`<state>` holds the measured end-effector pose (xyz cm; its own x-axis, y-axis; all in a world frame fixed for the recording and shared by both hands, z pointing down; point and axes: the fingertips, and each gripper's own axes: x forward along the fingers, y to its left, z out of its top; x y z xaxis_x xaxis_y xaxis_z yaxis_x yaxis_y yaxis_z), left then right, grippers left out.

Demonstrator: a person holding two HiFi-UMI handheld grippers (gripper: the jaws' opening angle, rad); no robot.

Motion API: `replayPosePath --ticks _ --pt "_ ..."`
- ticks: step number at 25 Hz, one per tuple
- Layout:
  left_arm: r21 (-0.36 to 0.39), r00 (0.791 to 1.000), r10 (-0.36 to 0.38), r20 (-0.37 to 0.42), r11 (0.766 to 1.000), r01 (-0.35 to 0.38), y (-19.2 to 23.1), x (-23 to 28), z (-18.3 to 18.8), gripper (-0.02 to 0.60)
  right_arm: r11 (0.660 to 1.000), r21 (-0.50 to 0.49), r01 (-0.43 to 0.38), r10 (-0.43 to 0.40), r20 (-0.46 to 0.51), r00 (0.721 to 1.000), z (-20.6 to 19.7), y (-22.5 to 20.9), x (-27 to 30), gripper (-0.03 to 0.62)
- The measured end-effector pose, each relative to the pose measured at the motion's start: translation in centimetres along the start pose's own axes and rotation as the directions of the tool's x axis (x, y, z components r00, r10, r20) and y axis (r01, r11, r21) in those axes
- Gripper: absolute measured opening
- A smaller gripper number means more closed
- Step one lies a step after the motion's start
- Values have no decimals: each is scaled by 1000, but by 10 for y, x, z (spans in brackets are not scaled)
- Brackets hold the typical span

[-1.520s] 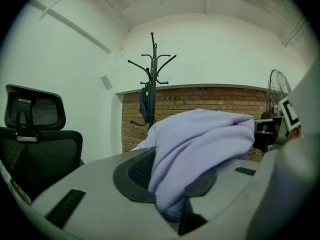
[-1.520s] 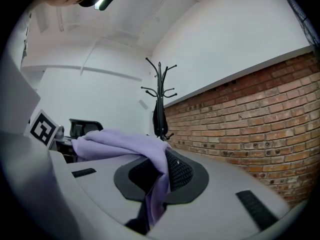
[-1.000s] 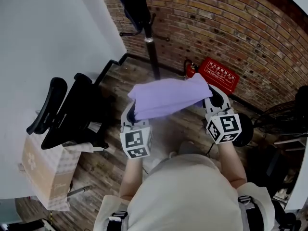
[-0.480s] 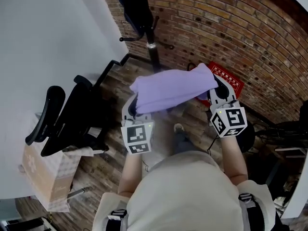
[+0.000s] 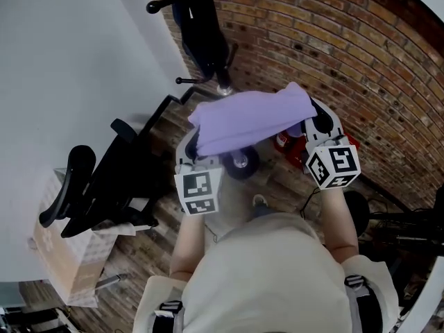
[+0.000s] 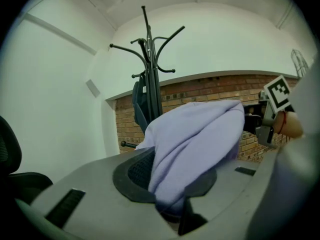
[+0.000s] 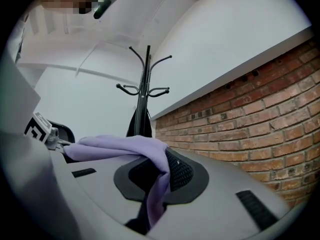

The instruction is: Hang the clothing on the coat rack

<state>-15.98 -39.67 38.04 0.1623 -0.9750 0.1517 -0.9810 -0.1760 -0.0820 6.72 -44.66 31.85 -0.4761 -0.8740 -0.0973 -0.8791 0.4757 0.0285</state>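
Note:
A lavender garment point(image 5: 250, 120) stretches between my two grippers at chest height. My left gripper point(image 5: 193, 146) is shut on its left end, and the cloth point(image 6: 195, 144) bunches over the jaws and hides them. On the other end my right gripper point(image 5: 312, 122) is shut as well, with a fold point(image 7: 157, 184) pinched between the pads. The black coat rack point(image 5: 207, 40) stands ahead by the wall corner, a dark garment point(image 6: 140, 104) hanging on it. Its curved hooks point(image 7: 145, 86) rise above the lavender cloth in both gripper views.
A black office chair point(image 5: 104, 179) stands at the left with a cardboard box point(image 5: 66, 269) beside it. A red fire-extinguisher case point(image 5: 295, 148) lies by the brick wall point(image 5: 347, 54). The white wall point(image 5: 76, 68) runs along the left.
Both grippers have carried the lavender garment forward toward the coat rack and a little higher. The rack and its dark garment now show closer. Both grips are unchanged.

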Motion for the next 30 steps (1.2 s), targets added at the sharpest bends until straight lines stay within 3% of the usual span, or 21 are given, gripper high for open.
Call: replayPosePath --ticks 15,30 --pt "-61 994 64 -86 996 -70 36 88 -6 81 998 17 -68 69 -45 997 -29 -31 113 17" --pt "-91 979 91 -185 990 -110 37 127 -59 81 996 39 -76 82 -185 979 -104 -48 147 17"
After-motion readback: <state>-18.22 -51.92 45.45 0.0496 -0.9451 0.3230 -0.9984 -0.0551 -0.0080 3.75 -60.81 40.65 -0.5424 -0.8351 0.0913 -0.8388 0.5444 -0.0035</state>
